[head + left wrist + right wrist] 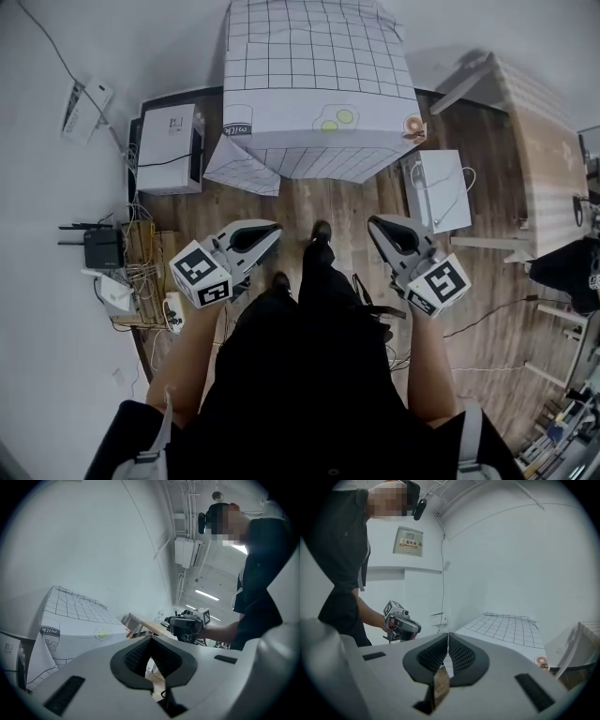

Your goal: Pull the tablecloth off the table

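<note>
Head view: both forearms reach forward with bent elbows, one gripper in each hand. The left gripper (270, 232) and right gripper (375, 227) angle inward, so their tips lean toward each other. Both point roughly level, a little downward.

Left gripper view: fingers (140, 654) clenched tip to tip, nothing between them. Right gripper view: fingers (459, 652) likewise clenched and empty.

Tablecloth (309, 84): white with a black grid, lying over the table ahead of both sets of fingertips, well apart from them and not touched. It hangs down the near side. One corner (242, 167) spreads out onto the wood floor (361, 202), ahead of the left fingers and slightly left.

Writing: "milk" is printed on the cloth's hanging side at the left. A fried-egg print (336, 119) and a small round orange print (413, 125) sit near the cloth's near edge. The wall sign (408, 542) in the right gripper view reads "配电箱".

Surroundings: one shoe (321, 231) stands between the two fingertip pairs. A white box (169, 136) lies ahead-left of the left fingers. A black router (103, 248) and tangled cables (141, 272) lie to their left. A white case (441, 192) lies just ahead-right of the right fingers, with a wooden table (539, 141) beyond it. Only bare floor lies between the fingertips and the cloth.
</note>
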Tool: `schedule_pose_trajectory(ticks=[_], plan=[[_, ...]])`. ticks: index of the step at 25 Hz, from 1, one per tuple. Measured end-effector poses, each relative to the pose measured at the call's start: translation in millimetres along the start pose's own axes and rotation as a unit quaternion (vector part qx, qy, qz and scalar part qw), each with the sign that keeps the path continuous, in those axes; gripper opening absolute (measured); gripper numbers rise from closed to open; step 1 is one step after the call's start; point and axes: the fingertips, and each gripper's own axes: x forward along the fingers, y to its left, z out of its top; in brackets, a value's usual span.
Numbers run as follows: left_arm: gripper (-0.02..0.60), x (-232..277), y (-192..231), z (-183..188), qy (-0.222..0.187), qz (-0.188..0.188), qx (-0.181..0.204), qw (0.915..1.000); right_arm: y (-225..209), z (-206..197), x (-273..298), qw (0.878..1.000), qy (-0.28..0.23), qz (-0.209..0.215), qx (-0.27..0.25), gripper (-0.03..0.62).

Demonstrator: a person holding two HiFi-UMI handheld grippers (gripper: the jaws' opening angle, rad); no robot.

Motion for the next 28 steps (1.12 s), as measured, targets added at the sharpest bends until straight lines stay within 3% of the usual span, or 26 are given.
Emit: schedule_pose_trajectory(ticks=[6, 9, 13, 17, 21, 23, 25, 28], plan=[[0.012, 40, 29, 19, 0.01, 0.022, -0.005, 0.9997, -53, 9, 14, 1.0, -0.011, 0.024, -0.005, 0.02], [0.012, 66, 48, 35, 0.023, 0.036, 0.01, 0.999, -89, 14, 16, 0.999, -0.023, 0.042, -0.002, 0.02], [0.012, 87, 92, 80, 0.024, 0.097, 0.027, 0.9947, -142, 21, 26, 0.997, -0.045, 0.069, -0.009, 0.02], [0.012, 114, 113, 116, 0.033, 0.123, 0.046, 0.9908, -188, 25, 31, 0.994, -0.065, 0.087, -0.003, 0.02], [0.012, 119, 142, 166, -0.018, 0.16, 0.041, 0.9861, -221, 30, 45, 0.991, -0.072, 0.11, 0.0, 0.021], [0.012, 118, 150, 179, -0.025, 0.169, 0.052, 0.9839, -231, 28, 57, 0.99, -0.071, 0.12, -0.001, 0.021], [0.012, 113, 157, 185, -0.03, 0.169, 0.053, 0.9838, -238, 30, 71, 0.991, -0.065, 0.121, -0.003, 0.021], [0.012, 98, 167, 201, -0.073, 0.156, 0.03, 0.9847, -243, 42, 94, 0.99, -0.066, 0.123, -0.001, 0.021]])
